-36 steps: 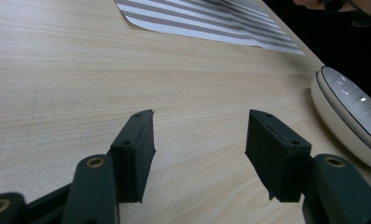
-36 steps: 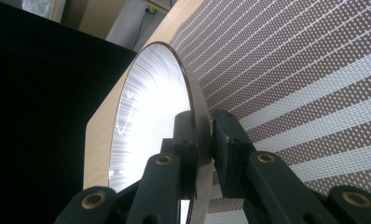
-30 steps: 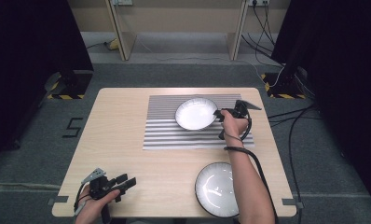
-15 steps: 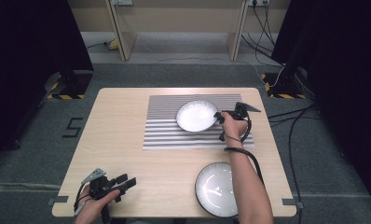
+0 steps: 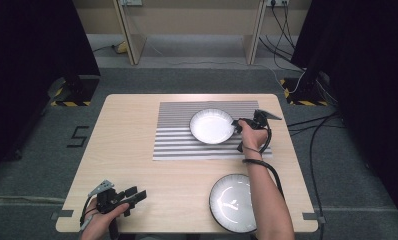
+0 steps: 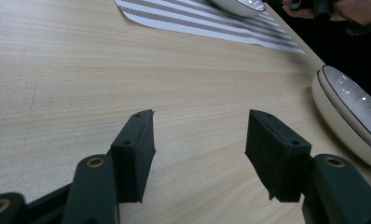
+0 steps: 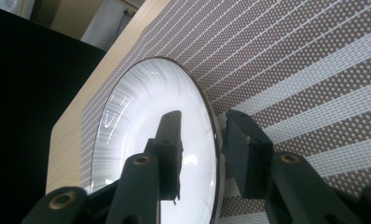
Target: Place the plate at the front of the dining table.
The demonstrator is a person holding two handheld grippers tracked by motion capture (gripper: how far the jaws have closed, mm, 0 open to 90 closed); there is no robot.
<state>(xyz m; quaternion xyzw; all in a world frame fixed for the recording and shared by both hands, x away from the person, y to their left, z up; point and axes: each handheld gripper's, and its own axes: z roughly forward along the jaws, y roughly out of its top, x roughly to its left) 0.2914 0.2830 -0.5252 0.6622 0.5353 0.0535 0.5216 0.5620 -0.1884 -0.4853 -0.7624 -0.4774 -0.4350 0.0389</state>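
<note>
Plate [image 5: 211, 126] slightly shifted, right claw [image 5: 235, 124] astride rim

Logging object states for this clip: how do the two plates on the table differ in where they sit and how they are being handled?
The far plate lies on the striped mat; the near plate sits on bare table by the front edge. The right gripper has its jaws straddling the far plate's rim, one inside, one outside, while nothing touches the near plate. The left gripper rests open, apart from both. Both plates are round, white, dark-rimmed and upright.
</note>
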